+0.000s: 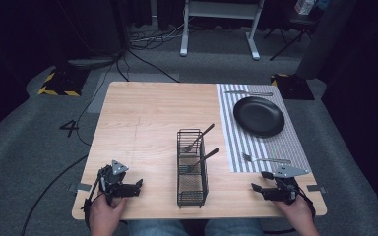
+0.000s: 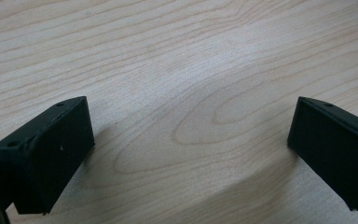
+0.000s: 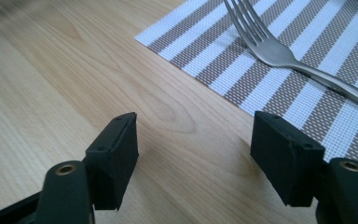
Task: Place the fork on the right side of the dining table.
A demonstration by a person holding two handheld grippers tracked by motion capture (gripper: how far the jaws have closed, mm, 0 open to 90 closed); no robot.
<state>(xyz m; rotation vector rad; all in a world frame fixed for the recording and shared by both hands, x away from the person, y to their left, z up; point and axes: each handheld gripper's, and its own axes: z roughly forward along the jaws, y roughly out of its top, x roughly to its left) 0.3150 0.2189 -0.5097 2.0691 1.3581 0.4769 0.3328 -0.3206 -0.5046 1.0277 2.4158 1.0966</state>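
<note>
A black wire caddy (image 1: 192, 167) stands near the table's front middle with two dark-handled utensils (image 1: 200, 136) leaning in it. To its right lies a striped placemat (image 1: 246, 142) carrying a black plate (image 1: 259, 116), a silver fork (image 1: 267, 160) at its near edge and a silver utensil (image 1: 248, 93) at its far edge. My left gripper (image 1: 139, 187) rests open on the wood at the front left, its jaws (image 2: 186, 154) wide apart over bare wood. My right gripper (image 1: 260, 182) lies open at the front right, just short of the placemat's corner (image 3: 177, 42) and the fork (image 3: 270, 46).
The wooden table (image 1: 142, 123) stands on grey carpet with cables (image 1: 142, 49) running behind it. A white desk frame (image 1: 221, 29) and yellow-black marked bases (image 1: 61, 81) stand beyond the far edge. Metal tabs stick out at the table's front corners.
</note>
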